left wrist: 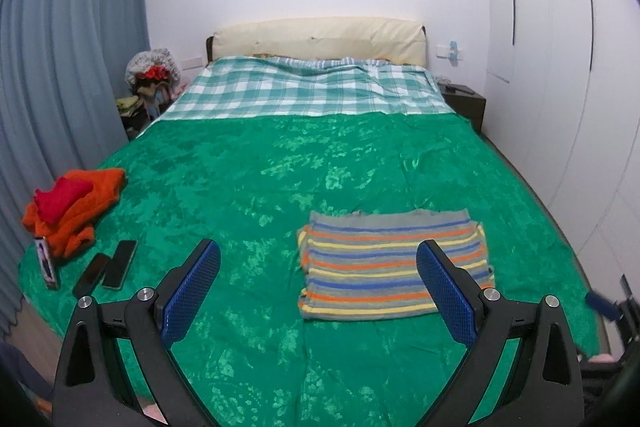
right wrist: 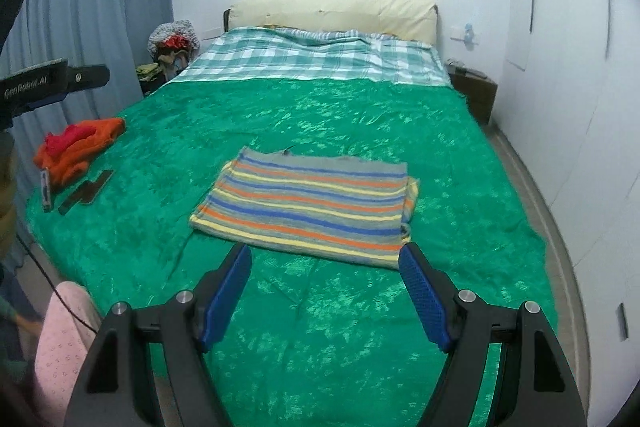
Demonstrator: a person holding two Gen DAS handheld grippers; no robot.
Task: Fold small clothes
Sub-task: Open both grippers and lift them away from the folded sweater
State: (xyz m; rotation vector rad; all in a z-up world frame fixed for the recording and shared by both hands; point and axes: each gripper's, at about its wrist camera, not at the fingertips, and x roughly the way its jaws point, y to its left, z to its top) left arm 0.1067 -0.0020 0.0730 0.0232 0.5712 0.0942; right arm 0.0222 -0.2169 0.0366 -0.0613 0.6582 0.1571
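Green blanket [right wrist: 320,115] lies bare around the folded striped cloth [right wrist: 308,205], seemingly near the bed's edge, both grippers [left wrist: 318,267] [right wrist: 325,271] spread, empty.

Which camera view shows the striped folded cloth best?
The right wrist view: the striped folded cloth lies whole between the open fingers. In the left wrist view the left gripper's right finger covers part of it.

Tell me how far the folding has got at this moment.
Done: the striped garment lies folded into a flat rectangle on the green blanket. In hand: nothing; the left gripper and right gripper are both open and empty, above the blanket. Left: the orange and red clothes sit in a loose heap near the bed's left edge, not yet folded.
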